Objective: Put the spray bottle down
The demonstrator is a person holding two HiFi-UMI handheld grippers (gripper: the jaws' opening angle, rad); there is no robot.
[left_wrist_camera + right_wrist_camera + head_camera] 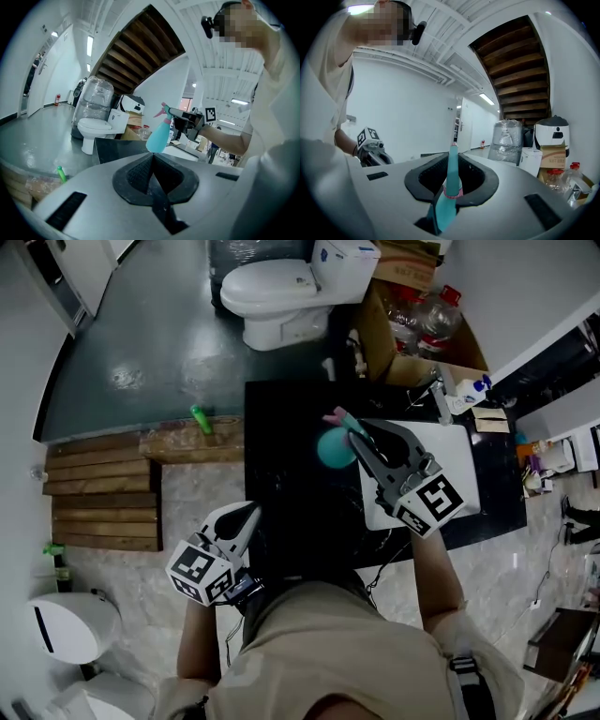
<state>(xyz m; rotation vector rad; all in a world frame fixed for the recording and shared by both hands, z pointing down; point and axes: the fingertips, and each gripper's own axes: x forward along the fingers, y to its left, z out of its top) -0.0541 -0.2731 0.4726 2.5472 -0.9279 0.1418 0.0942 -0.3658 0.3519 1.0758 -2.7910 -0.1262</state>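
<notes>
A teal spray bottle [334, 448] with a pink trigger hangs over the black counter [281, 418], its rounded base pointing left. My right gripper [356, 435] is shut on its neck. In the right gripper view the bottle [449, 187] runs up between the two black pads. The left gripper view shows the bottle [159, 135] held in the air by the right gripper [186, 120]. My left gripper [249, 517] stays low at the counter's near left edge. Its jaws [153, 163] are shut with nothing between them.
A white basin [448, 448] is set in the counter under the right gripper. A faucet and small bottles [467, 395] stand behind it. Beyond are a white toilet [281, 296] and a cardboard box of plastic bottles [422, 324]. Wooden boards [103, 493] and a green bottle [202, 418] lie on the floor at left.
</notes>
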